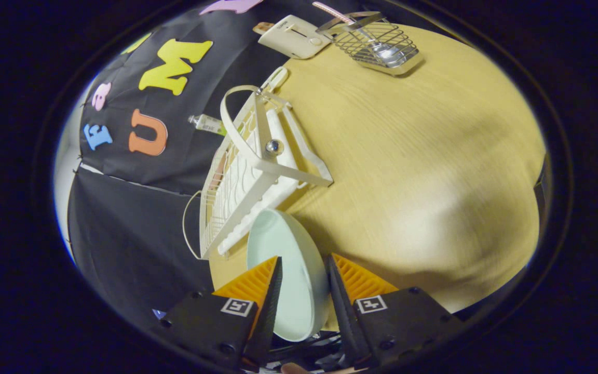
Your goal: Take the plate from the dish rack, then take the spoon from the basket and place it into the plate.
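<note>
Here the worktop (413, 156) lies bare and wide beside the dish rack (257, 171), which stands along its edge against the booth wall. The claw (304, 270) is closed on the plate (291, 270), both fingers pressing its rim, just clear of the rack. Well beyond, the wire basket (379, 44) holds the spoon (366, 36).

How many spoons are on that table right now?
1. The spoon lies in the wire basket at the table's far side, well beyond the tool, which holds the plate. Others may be hidden.
</note>
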A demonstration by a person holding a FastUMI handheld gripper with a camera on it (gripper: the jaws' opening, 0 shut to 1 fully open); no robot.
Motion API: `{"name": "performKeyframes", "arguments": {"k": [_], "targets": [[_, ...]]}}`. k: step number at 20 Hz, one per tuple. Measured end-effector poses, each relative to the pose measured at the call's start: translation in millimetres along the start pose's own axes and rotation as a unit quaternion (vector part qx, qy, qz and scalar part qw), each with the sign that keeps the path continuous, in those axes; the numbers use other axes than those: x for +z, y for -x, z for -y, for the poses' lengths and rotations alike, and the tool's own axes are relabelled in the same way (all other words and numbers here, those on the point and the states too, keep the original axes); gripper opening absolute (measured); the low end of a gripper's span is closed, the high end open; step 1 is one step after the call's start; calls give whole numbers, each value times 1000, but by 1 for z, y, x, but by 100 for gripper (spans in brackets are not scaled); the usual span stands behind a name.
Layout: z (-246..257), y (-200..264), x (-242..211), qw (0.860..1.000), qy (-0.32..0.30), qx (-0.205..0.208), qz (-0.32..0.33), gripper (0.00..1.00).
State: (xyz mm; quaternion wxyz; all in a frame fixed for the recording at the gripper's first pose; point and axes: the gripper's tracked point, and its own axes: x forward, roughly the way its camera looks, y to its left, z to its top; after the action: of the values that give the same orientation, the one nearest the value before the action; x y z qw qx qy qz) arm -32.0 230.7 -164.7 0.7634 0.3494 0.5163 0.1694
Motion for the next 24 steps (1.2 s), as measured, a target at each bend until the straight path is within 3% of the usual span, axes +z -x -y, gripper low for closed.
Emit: {"name": "performKeyframes", "arguments": {"k": [6,7,8,10,12,14,19,24], "targets": [[-2,28,11,995,99,-3,28,62],[-1,35,14,992,124,-7,36,69],[1,41,19,986,156,-17,49,71],[7,51,35,967,232,-53,87,83],[16,69,62,936,303,-109,144,94],[16,90,84,906,350,-140,194,95],[11,122,113,885,360,-137,261,95],[12,162,151,850,377,-144,339,95]]}}
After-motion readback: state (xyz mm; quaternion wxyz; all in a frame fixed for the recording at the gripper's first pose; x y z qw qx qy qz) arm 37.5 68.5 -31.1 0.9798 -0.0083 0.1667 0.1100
